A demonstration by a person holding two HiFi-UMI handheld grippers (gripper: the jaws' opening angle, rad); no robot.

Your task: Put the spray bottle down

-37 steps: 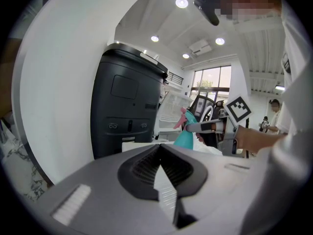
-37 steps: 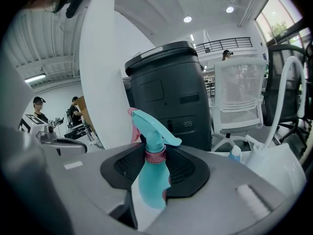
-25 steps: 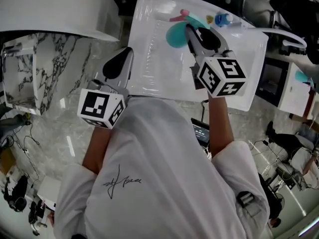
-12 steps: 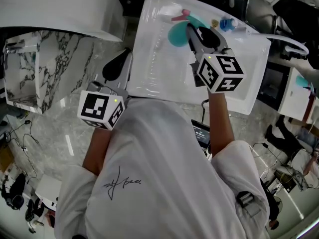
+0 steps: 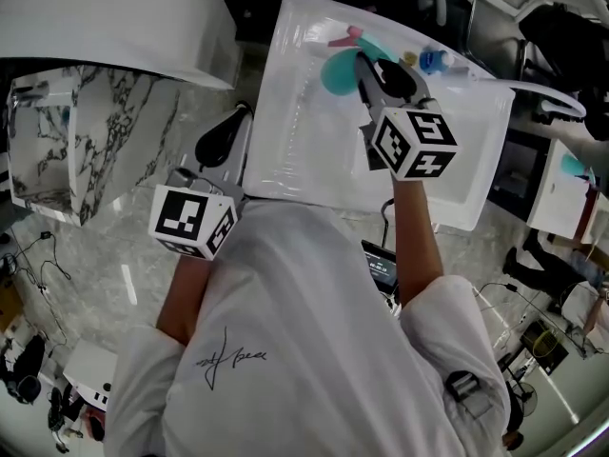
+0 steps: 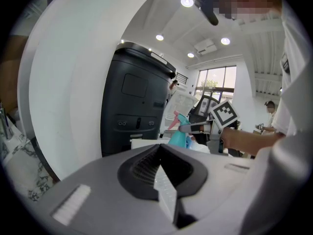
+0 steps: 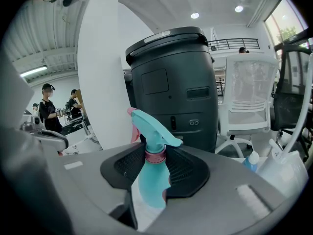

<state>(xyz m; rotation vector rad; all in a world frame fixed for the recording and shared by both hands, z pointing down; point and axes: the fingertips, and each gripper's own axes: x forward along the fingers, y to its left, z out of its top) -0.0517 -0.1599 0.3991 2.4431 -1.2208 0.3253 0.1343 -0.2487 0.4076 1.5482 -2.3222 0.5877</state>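
A teal spray bottle with a pink trigger stands upright between the jaws of my right gripper, over the far part of the white table. In the right gripper view the pads press on the bottle's body just under its pink collar; my right gripper is shut on it. Whether its base touches the table is hidden. My left gripper hangs off the table's left edge, its jaws together with nothing between them. The bottle also shows far off in the left gripper view.
A small bottle with a blue cap lies at the table's far edge, right of the spray bottle. Beyond the table stand a tall black bin and a white chair. A white curved wall rises at the left over marble floor.
My right gripper has edged a little further over the table with the spray bottle still in it. The left gripper has kept its place.
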